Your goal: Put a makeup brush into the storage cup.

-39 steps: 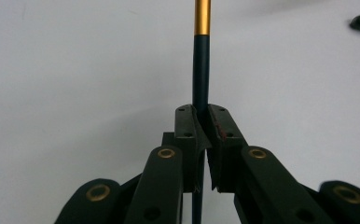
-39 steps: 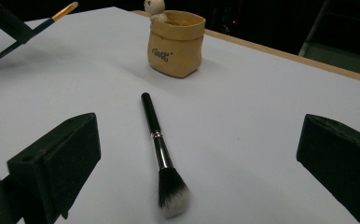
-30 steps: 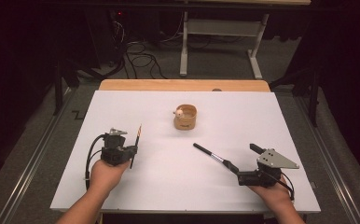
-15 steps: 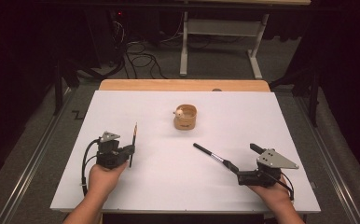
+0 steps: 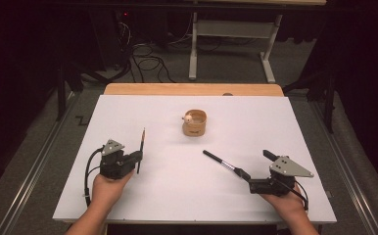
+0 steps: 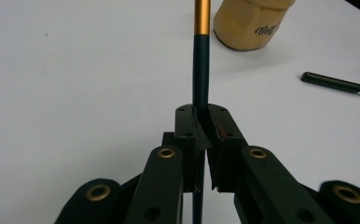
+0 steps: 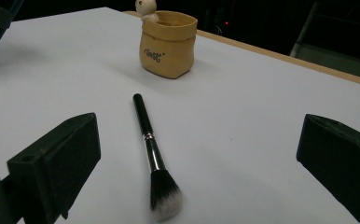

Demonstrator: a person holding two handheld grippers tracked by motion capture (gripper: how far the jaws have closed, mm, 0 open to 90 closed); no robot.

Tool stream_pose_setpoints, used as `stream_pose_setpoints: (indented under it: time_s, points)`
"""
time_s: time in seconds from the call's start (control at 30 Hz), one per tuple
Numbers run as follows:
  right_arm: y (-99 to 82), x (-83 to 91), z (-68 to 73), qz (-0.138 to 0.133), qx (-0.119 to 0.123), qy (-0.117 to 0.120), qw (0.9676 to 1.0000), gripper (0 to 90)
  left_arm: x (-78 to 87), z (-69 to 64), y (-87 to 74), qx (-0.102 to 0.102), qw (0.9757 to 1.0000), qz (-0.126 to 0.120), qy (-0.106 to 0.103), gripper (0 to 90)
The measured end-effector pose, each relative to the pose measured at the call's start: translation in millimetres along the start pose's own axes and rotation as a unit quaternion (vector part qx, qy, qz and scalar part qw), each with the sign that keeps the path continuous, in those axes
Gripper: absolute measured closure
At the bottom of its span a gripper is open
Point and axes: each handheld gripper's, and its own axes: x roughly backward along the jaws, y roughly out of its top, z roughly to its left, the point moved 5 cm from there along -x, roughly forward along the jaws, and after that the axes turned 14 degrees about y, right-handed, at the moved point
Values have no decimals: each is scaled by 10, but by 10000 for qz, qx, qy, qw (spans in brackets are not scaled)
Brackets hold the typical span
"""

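Note:
My left gripper [image 5: 139, 159] [image 6: 201, 116] is shut on a thin dark pencil-like stick [image 5: 141, 144] [image 6: 201, 60] with a gold band; the stick points away toward the far side. A tan pouch-shaped cup [image 5: 194, 123] [image 6: 250, 23] [image 7: 169, 44] with a small bear figure on its rim stands mid-table. A black makeup brush [image 5: 219, 160] [image 7: 150, 144] [image 6: 336, 84] lies flat on the white table [image 5: 128, 112], with its bristles toward my right gripper [image 5: 255, 169] [image 7: 199, 140]. That gripper is open, its jaws wide apart on either side of the bristle end without touching it.
A wooden strip [image 5: 192, 89] runs along the table's far edge. Beyond it are a metal stand [image 5: 231, 34] and cables [image 5: 148, 54] on the dark floor. Bare white surface lies between the two grippers and around the cup.
My left gripper has slid slightly toward the near edge with the stick, which now points more straight away. The right gripper and the brush have not moved.

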Motion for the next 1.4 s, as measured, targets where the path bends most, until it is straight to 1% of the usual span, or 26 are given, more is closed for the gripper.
stream_pose_setpoints:
  time_s: [0.03,0.1,0.2,0.23,0.3,0.43,0.5,0.53,0.57,0.67,0.77,0.9,0.93,1.0,1.1,1.13,1.3,1.4]
  points:
    - [2,1,1,-20,9,14,10000,2,14,0,5,25,10000,-74,-41,835]
    - [3,2,3,-36,2,25,10000,2,39,-5,10,20,9999,-148,-84,835]
    - [-1,1,1,-2,15,16,10000,2,58,-5,16,-38,9996,-278,-50,835]
    - [-3,2,3,9,13,17,10000,2,62,-5,20,-17,9994,-337,-63,835]
    - [-2,0,6,-21,15,51,10000,2,65,6,21,-45,9992,-401,-36,835]
    - [-5,3,-2,4,12,34,10000,2,73,8,19,-56,9984,-563,-16,835]
    - [-7,-3,0,0,10,58,10000,2,95,11,33,-46,9971,-762,-6,834]
    - [-7,-3,-1,16,30,46,10000,2,110,12,40,-51,9959,-898,-40,834]
    - [-8,-4,3,17,15,53,10000,2,123,16,44,-62,9951,-981,-57,834]
    - [-8,-5,5,18,18,49,10000,2,141,24,52,-22,9942,-1070,-95,834]
    - [-9,-8,2,8,11,64,10000,2,167,15,60,-75,9926,-1204,-139,834]
    - [-8,-7,1,3,24,68,10000,2,205,-16,75,-159,9897,-1412,-177,834]
    - [-8,-6,1,2,25,69,10000,2,219,-26,79,-204,9885,-1485,-206,834]
    - [-8,-6,1,1,23,70,10000,2,243,-45,89,-301,9863,-1612,-172,834]
    - [-7,-14,2,-6,-23,63,10000,2,257,-65,93,-335,9851,-1679,-165,834]
    - [-4,-21,0,-7,12,71,10000,2,258,-66,93,-352,9850,-1681,-160,834]
    - [-3,-27,16,9,47,94,9999,2,284,-67,102,-307,9831,-1802,-140,834]
    - [-1,-17,7,3,44,76,10000,2,304,-85,115,-320,9824,-1829,-222,834]
